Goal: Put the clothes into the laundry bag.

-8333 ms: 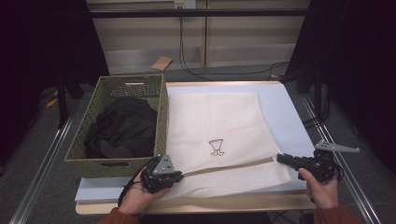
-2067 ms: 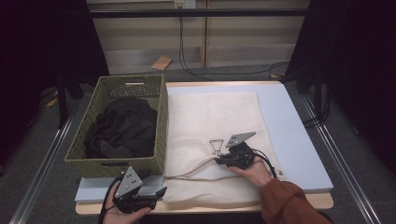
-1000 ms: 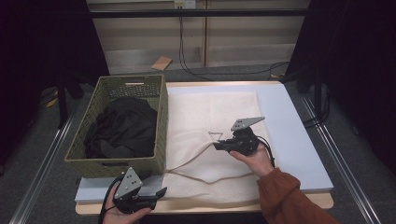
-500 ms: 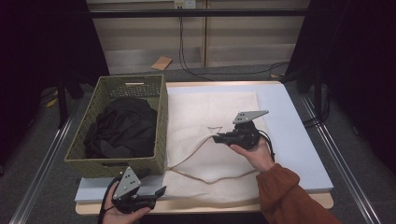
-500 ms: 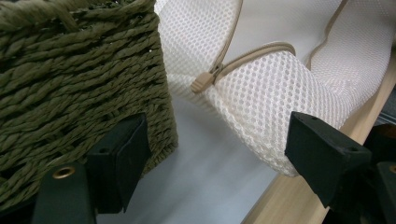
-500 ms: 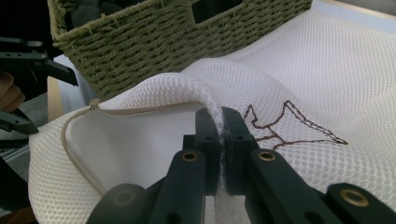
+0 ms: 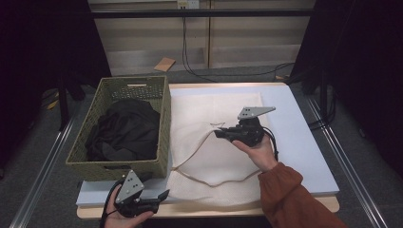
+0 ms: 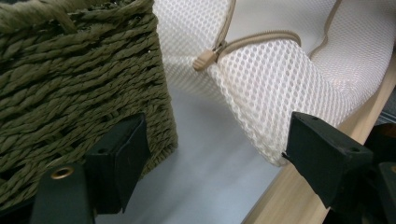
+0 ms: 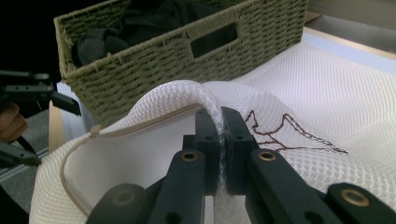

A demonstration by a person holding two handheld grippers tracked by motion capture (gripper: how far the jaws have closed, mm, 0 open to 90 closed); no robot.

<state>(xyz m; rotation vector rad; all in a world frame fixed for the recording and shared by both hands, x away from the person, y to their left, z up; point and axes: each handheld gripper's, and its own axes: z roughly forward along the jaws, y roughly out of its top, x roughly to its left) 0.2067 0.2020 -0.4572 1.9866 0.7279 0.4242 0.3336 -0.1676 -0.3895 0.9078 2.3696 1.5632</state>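
Note:
A white mesh laundry bag (image 7: 214, 159) with a tan zipper lies flat on the table beside a green woven basket (image 7: 119, 164). My right gripper (image 7: 217, 133) is shut on a pinch of the bag's upper layer (image 9: 212, 100) and holds it raised, so the unzipped mouth gapes toward the front left. A dark line drawing (image 9: 285, 130) marks the mesh just past the jaws. My left gripper (image 7: 164, 194) is open and low at the table's front left corner. Between its jaws I see the basket's corner (image 8: 79, 84) and the bag's corner with the zipper pull (image 8: 205, 58).
Dark clothes (image 7: 126, 130) fill the basket, which stands on the table's left side. The pale blue tabletop (image 7: 299, 137) runs bare to the right of the bag. Its wooden front edge (image 8: 289, 196) is under my left gripper. Cables and a metal rail lie on the floor around the table.
My right gripper has risen a little and shifted back with the mesh in it, so the bag's mouth gapes wider. My left gripper has stayed put.

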